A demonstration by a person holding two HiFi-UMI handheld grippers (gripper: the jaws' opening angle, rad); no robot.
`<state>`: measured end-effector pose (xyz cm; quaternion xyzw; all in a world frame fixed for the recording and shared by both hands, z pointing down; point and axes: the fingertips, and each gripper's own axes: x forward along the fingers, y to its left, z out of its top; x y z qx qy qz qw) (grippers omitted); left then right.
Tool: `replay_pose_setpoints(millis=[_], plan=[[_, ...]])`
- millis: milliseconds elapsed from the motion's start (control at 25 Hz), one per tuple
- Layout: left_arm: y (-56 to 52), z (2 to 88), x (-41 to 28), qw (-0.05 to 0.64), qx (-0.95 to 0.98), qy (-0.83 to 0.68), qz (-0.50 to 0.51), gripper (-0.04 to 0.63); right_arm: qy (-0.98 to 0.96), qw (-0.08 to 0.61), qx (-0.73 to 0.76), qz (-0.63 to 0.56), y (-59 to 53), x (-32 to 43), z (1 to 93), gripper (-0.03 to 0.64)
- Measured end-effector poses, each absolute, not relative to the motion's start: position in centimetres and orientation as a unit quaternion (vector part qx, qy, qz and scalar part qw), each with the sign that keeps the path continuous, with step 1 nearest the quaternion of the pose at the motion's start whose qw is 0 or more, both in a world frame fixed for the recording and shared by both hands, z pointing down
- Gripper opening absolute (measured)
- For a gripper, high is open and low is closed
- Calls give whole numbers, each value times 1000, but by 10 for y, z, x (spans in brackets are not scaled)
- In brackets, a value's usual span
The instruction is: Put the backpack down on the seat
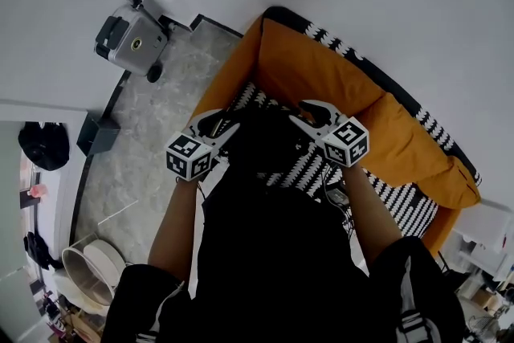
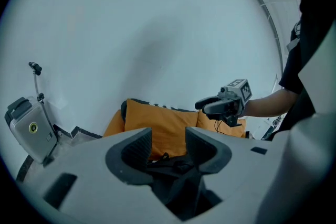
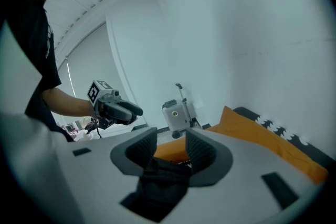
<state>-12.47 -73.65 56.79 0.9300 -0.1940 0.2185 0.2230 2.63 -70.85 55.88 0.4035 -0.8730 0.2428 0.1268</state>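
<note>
i see matt black cloth on the backpack (image 1: 269,144), orange woven fabric on the sofa cushion (image 1: 313,72), a polished grey stone floor (image 1: 152,132), and a smooth silver plastic suitcase (image 1: 128,36).

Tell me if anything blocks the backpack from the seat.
Nothing visible does. The black backpack is right over the striped seat, with the orange cushions behind it.

The black backpack (image 1: 261,139) is lying slumped on the seat (image 1: 405,205). The seat is showing a black-and-white patterned cushion, with orange cushions (image 1: 321,72) standing behind.
</note>
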Motion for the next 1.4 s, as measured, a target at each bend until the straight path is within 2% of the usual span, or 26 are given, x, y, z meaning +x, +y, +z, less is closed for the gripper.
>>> replay_pose_setpoints(millis=[80,280,440,640,960,1240,1400], plan=[[-730,562,-122,219,933,-191,214,197,-876,113,407,233,-706,30,548,159],[-719,529,-115,209,944,-194,165,75,-886,72,414,194,-696,38,509,62],[-706,485,-112,171,959,-196,111,35,-896,47,412,159,-681,39,472,38],[-683,409,-114,109,973,-200,22,21,-911,21,398,104,-656,37,421,30],[-642,349,-115,86,985,-147,-30,21,-917,3,397,36,-615,37,358,26],[-599,334,-107,124,990,-35,-59,23,-914,19,405,4,-578,21,332,28],[-564,321,-115,115,990,0,-76,23,-912,11,409,-3,-545,0,315,28]])
